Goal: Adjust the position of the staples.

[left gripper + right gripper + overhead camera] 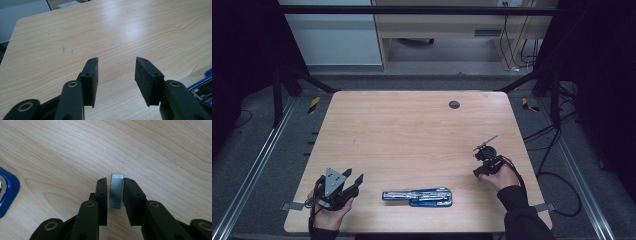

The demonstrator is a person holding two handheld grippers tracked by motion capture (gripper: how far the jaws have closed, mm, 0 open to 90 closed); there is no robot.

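Here: one stapler (417,196) (blue); right claw (115,192) nips one staple strip (116,191); left claw (116,75) agape, empty.

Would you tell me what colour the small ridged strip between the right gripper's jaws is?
Silvery grey metal with fine ridges, likely a strip of staples; the right gripper view shows it best.

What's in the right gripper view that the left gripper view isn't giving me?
Right gripper view: a strip of staples standing between the right gripper's jaws.
Left gripper view: the left gripper with jaws apart and nothing between them, small dark marks on the wood, and the table's rounded far corner.
Both: the wooden table and an edge of the blue stapler.
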